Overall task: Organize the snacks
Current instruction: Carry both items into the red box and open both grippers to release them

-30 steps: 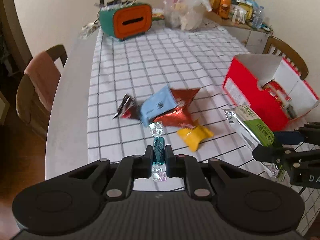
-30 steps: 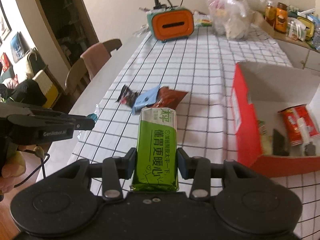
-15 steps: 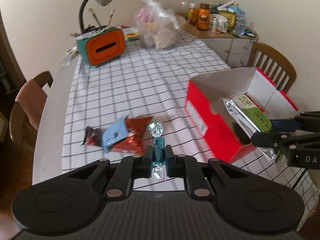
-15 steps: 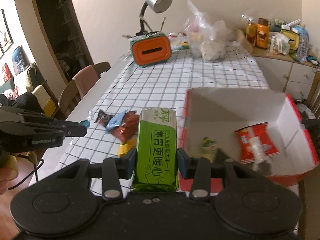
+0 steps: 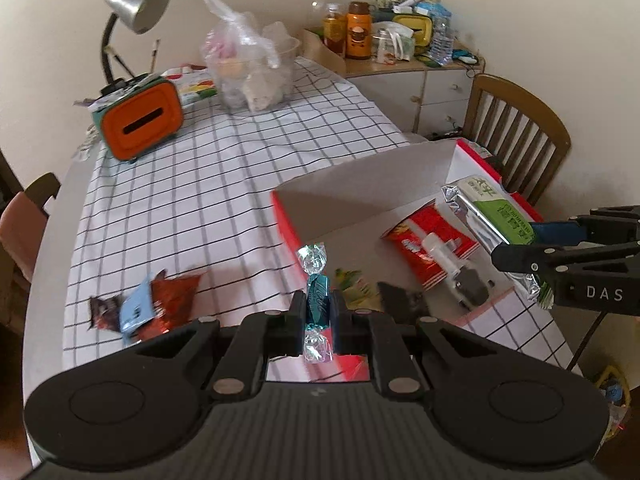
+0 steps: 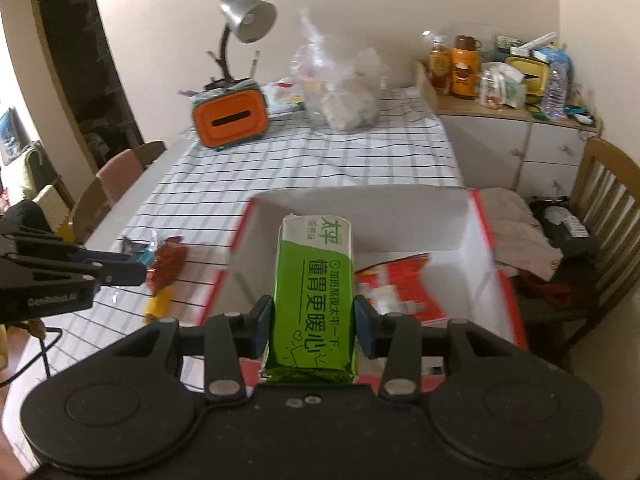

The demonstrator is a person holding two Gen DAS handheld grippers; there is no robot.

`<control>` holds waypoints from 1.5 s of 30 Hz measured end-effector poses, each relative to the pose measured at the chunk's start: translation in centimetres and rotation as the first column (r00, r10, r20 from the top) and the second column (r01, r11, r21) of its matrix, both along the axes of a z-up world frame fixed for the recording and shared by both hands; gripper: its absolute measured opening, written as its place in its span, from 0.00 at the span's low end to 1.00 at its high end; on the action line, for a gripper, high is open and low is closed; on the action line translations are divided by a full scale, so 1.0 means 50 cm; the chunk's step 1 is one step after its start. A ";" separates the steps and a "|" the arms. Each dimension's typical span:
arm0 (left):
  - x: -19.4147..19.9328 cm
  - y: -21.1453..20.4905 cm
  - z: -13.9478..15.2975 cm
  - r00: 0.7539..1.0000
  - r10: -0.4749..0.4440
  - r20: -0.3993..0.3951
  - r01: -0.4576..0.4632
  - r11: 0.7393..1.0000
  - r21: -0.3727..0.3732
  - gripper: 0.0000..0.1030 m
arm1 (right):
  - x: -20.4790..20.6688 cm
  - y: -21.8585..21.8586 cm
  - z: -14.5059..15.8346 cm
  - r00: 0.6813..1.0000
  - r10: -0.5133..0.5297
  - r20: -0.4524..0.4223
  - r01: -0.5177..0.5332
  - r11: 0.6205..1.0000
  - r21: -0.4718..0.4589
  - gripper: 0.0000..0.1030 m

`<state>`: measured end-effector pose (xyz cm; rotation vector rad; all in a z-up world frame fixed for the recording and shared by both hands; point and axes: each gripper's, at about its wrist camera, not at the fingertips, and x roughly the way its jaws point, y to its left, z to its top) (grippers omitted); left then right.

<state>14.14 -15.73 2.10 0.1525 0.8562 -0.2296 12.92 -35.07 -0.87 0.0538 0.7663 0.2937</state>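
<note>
My left gripper (image 5: 317, 312) is shut on a teal twist-wrapped candy (image 5: 317, 306) and holds it above the near left corner of the open red box (image 5: 288, 232). My right gripper (image 6: 313, 316) is shut on a green snack pack (image 6: 314, 288) and holds it over the same red box (image 6: 500, 280). The pack also shows at the right of the left wrist view (image 5: 496, 212). A red packet (image 5: 432, 236) and small snacks lie inside the box. Loose wrappers (image 5: 148, 304) lie on the checked cloth to the left of the box.
An orange tissue holder (image 5: 140, 124), a desk lamp (image 5: 132, 8) and a plastic bag of items (image 5: 248, 76) stand at the table's far end. A wooden chair (image 5: 520, 136) stands right of the box. A cluttered white cabinet (image 6: 512, 112) is beyond.
Both grippers have moved right, from over the loose wrappers to over the red box, each still holding its snack.
</note>
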 end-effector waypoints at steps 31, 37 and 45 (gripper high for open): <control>0.201 -0.247 -0.188 0.981 -0.017 -0.193 0.070 0.960 0.272 0.12 | 0.196 -0.030 -0.181 0.978 0.086 -0.187 -0.122 0.975 -0.188 0.40; 0.208 -0.250 -0.193 0.976 -0.012 -0.218 0.075 0.956 0.282 0.12 | 0.194 -0.039 -0.187 0.975 0.079 -0.208 -0.114 0.980 -0.165 0.40; 0.198 -0.222 -0.175 0.978 0.010 -0.209 0.037 0.975 0.220 0.14 | 0.175 -0.048 -0.165 0.976 0.091 -0.197 -0.116 0.986 -0.122 0.44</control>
